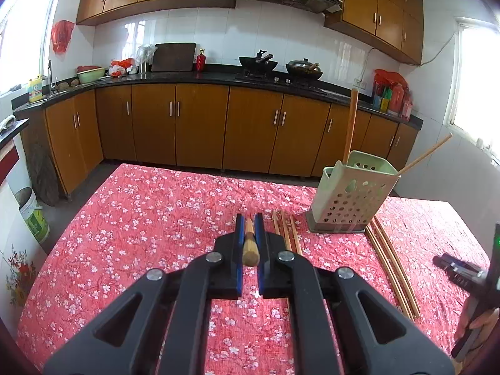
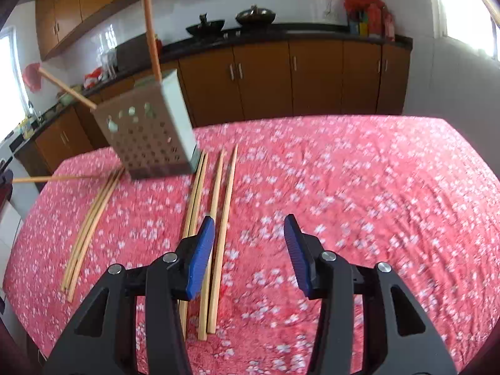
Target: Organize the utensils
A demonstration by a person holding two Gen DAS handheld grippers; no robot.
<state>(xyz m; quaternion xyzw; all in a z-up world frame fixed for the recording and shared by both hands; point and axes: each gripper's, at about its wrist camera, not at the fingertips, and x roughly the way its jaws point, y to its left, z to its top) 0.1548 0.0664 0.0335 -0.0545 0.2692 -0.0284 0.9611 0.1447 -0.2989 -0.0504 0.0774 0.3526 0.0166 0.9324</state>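
One wooden chopstick point(image 1: 250, 245) is clamped between the nearly closed jaws of the left gripper point(image 1: 249, 218), raised above the red floral tablecloth point(image 1: 140, 218); just to its right, a loose group of chopsticks point(image 1: 286, 231) lies flat and uncollected. Farther right, the perforated green utensil holder point(image 1: 353, 193) already contains two sticks, so the task is judged partly complete. Past the holder, more chopsticks point(image 2: 215, 218) remain on the cloth under the right gripper point(image 2: 250, 223), which is spread wide and empty.

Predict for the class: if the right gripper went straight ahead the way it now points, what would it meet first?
Probably the red floral tablecloth: the open right gripper aims at bare cloth, with the loose chopsticks just left of its line. Depth is unclear.
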